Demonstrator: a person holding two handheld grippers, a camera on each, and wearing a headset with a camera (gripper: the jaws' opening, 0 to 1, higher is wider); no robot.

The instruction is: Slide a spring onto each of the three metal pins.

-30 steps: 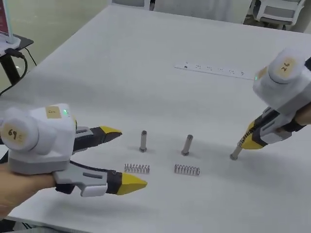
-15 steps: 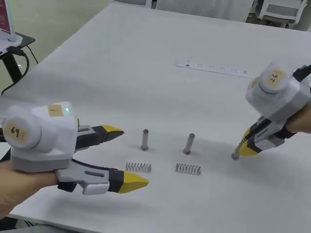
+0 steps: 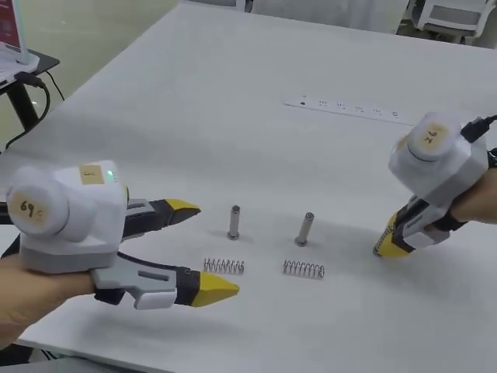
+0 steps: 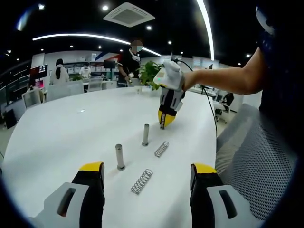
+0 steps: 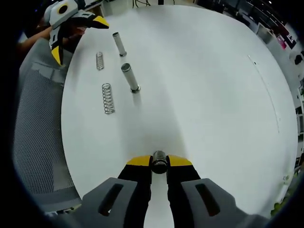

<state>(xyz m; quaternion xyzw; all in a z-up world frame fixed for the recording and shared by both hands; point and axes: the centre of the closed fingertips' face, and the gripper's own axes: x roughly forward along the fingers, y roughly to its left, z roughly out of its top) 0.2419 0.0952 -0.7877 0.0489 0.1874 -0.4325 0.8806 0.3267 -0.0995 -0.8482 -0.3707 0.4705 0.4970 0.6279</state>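
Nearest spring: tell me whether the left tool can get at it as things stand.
Probably yes: the left tool is open, and the spring lies loose just ahead of its jaws, with nothing between.

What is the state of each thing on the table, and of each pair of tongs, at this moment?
Left tongs: open, holding nothing.
Right tongs: shut on third spring.
Left pin: standing, bare.
Middle pin: standing, bare.
Left spring: lying flat, loose.
Right spring: lying flat, loose.
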